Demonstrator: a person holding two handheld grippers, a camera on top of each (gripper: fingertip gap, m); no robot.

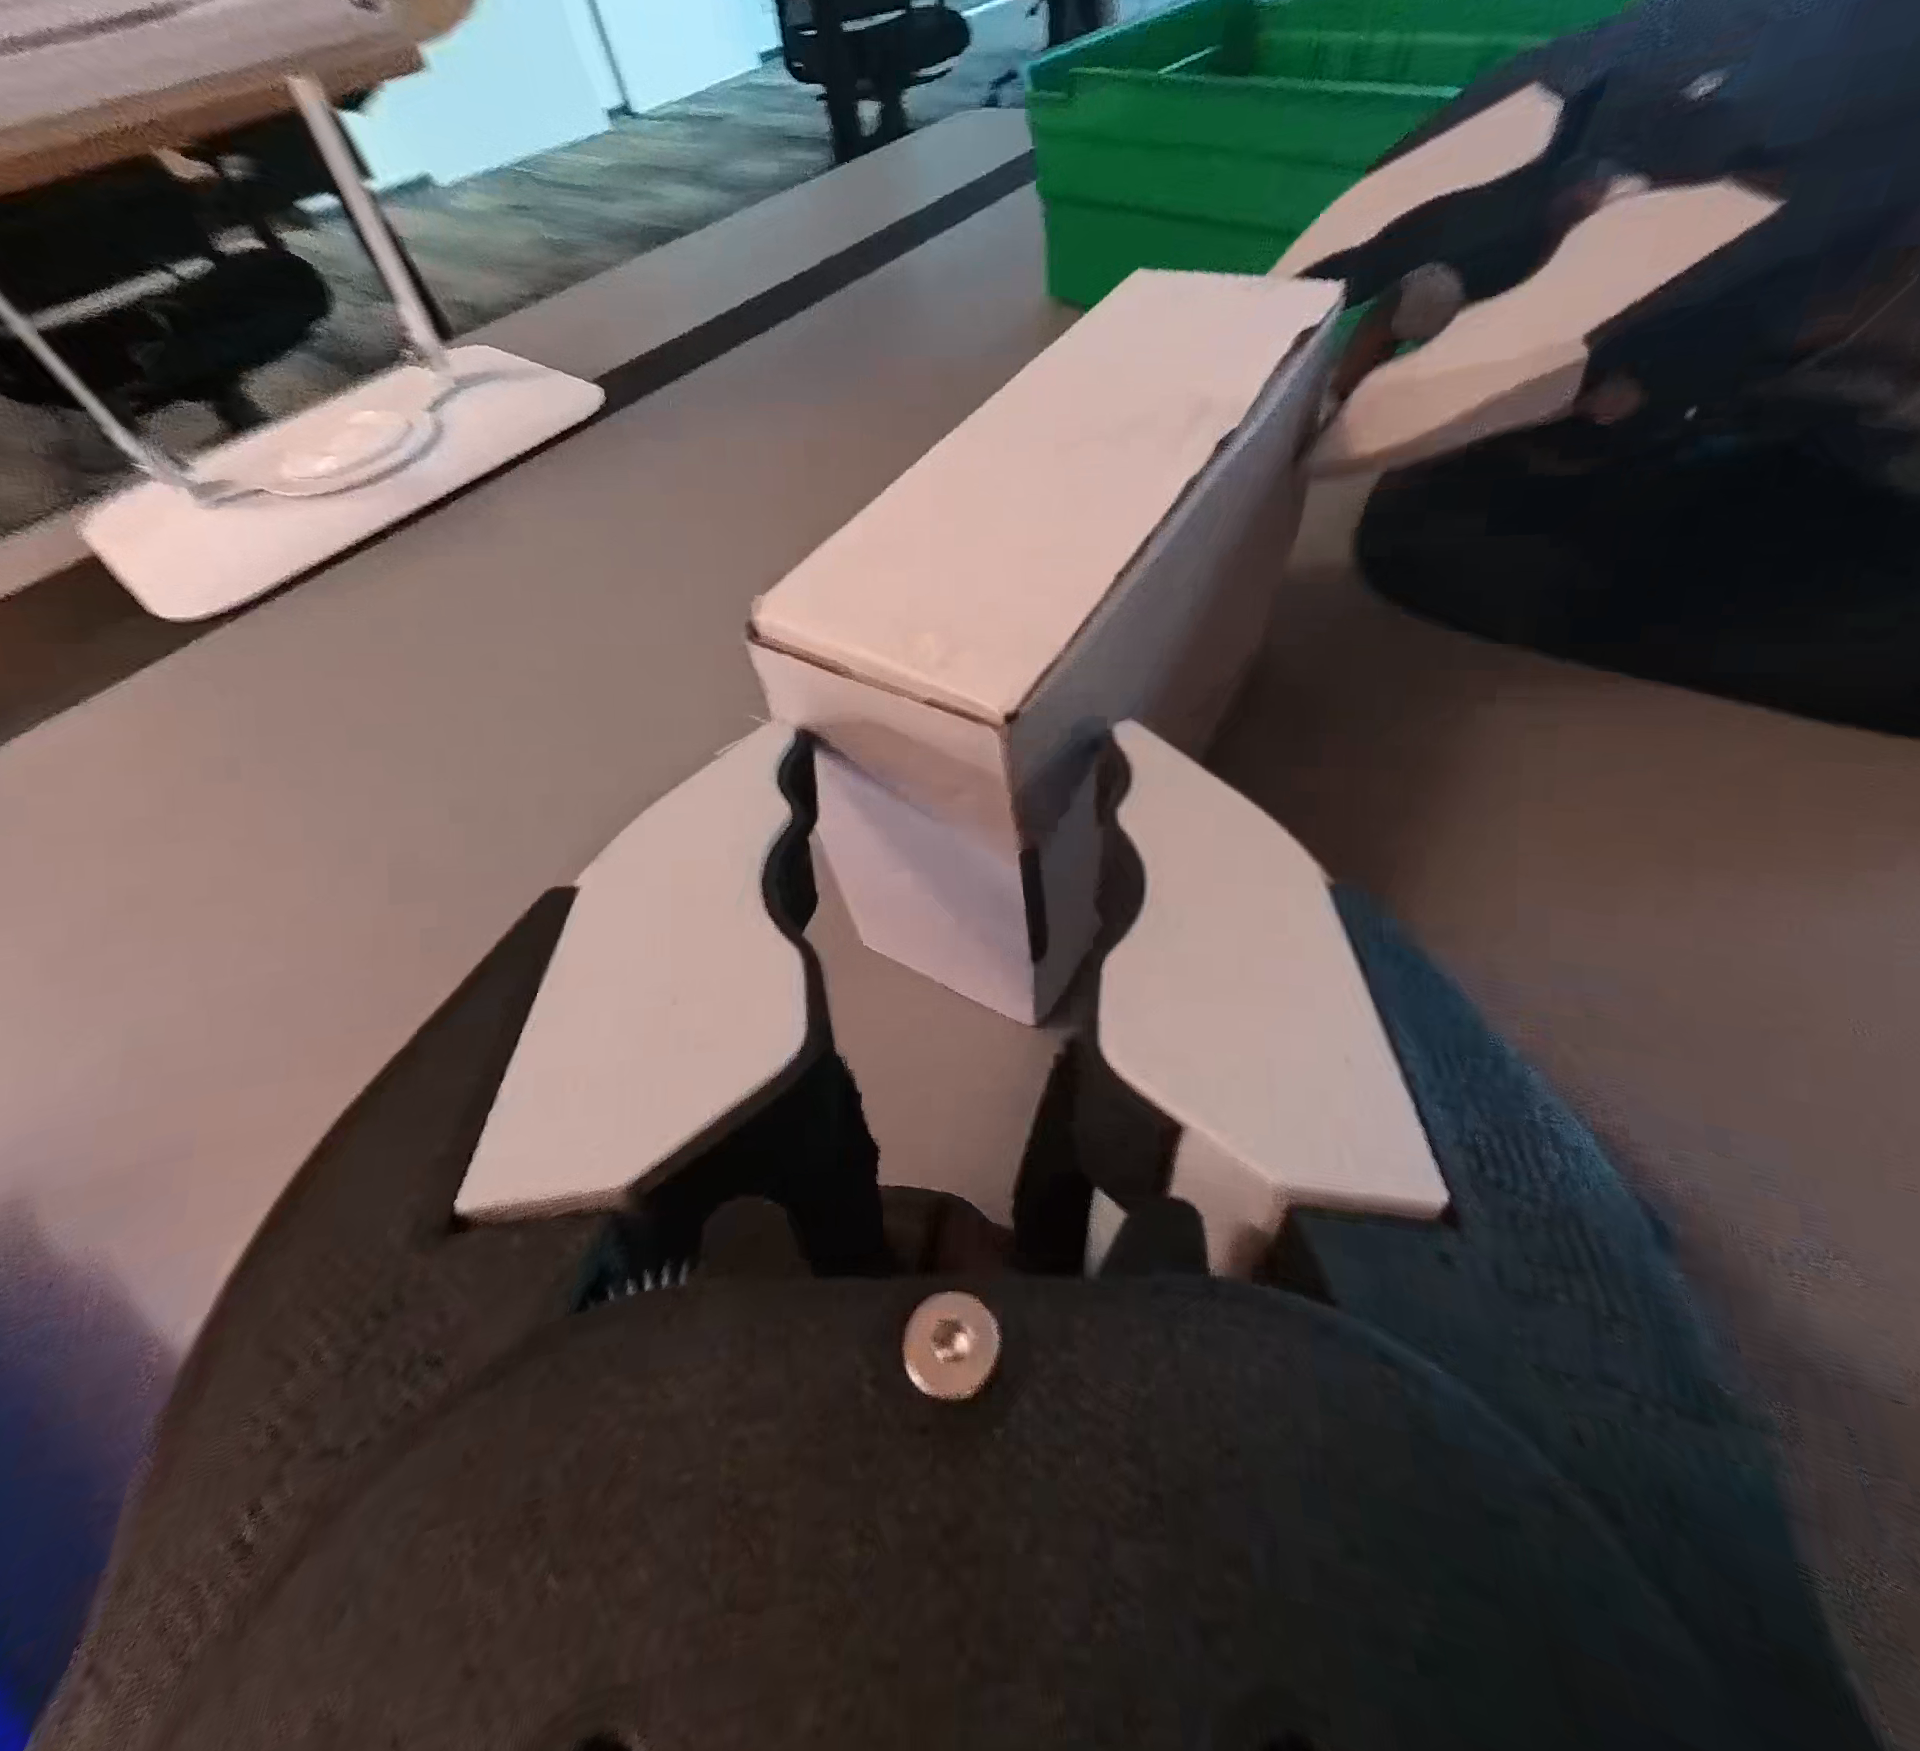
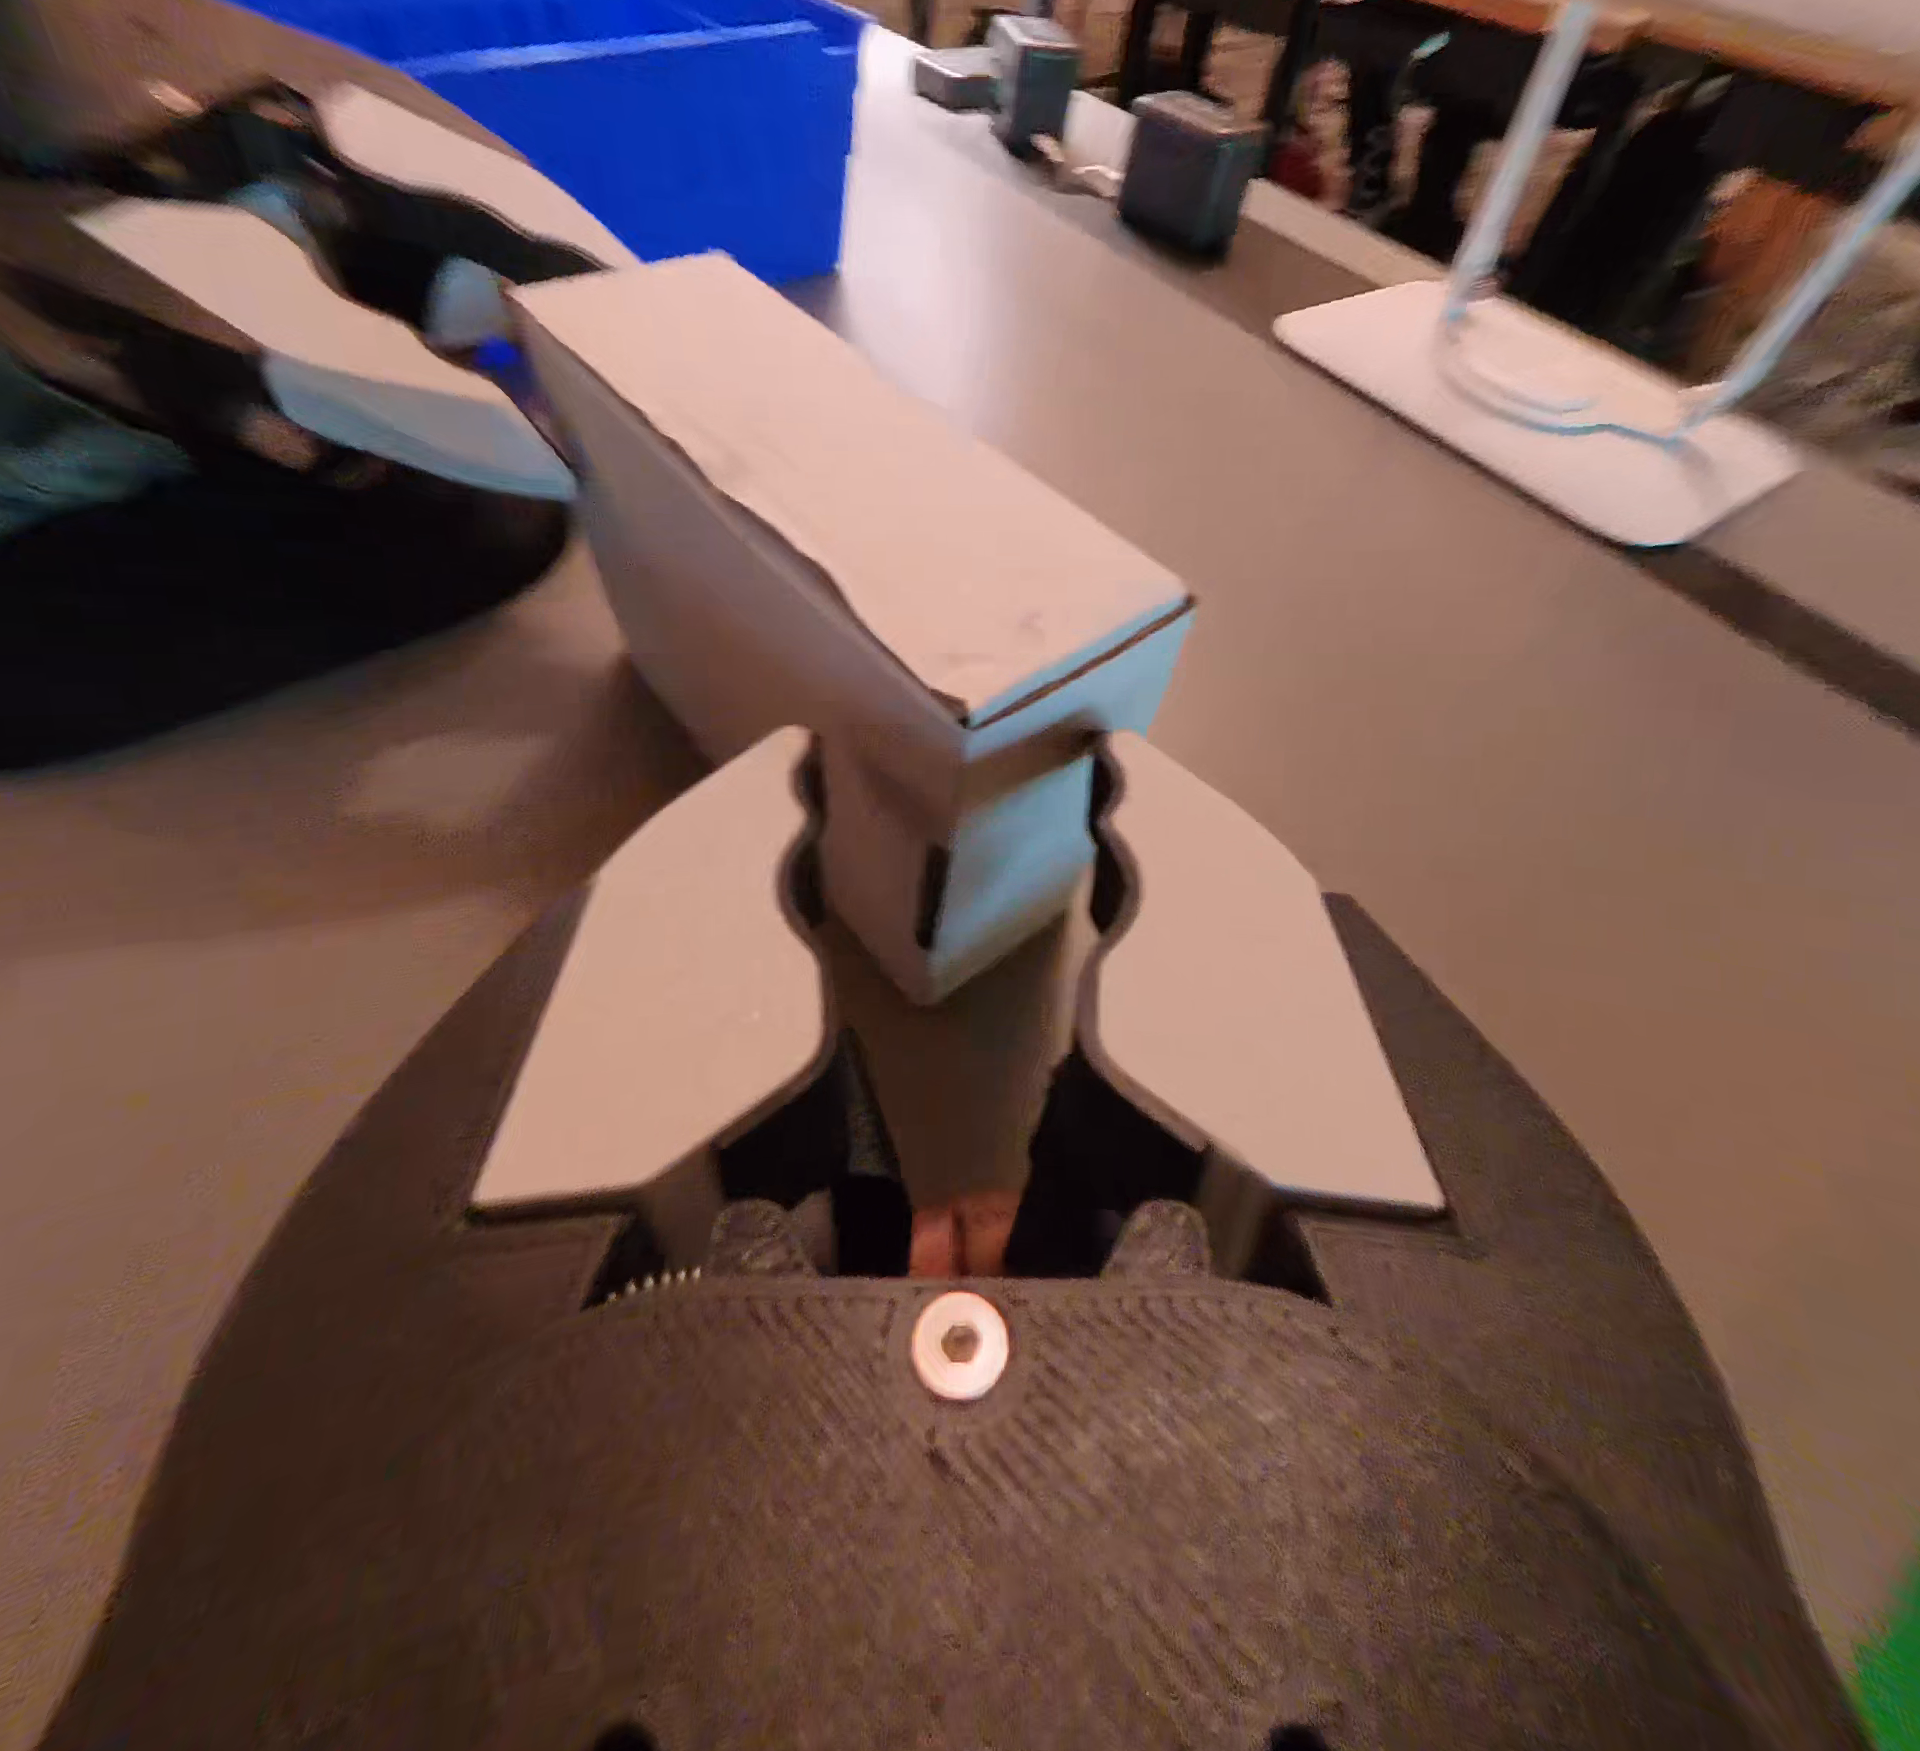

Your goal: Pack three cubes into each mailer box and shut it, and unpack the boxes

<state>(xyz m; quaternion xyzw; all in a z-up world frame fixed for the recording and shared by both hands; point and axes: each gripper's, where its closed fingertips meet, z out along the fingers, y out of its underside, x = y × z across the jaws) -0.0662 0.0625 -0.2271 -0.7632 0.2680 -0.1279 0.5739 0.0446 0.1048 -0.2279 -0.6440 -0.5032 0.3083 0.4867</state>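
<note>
A closed white mailer box (image 1: 1039, 558) is held above the grey bench (image 1: 416, 870), the left hand-held gripper (image 1: 951, 828) pinching one end, the right hand-held gripper (image 2: 951, 828) pinching the other.

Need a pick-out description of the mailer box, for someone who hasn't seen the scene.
On the dark table, between the blue bin and the green bin, sits a long white mailer box. It is closed, and the left gripper and right gripper each clamp one end.

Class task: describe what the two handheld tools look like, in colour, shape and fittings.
Both the left tool and the right tool have a black, ridged printed body, two flat pale grey fingers with wavy black inner edges, and one silver hex screw at the centre.
</note>
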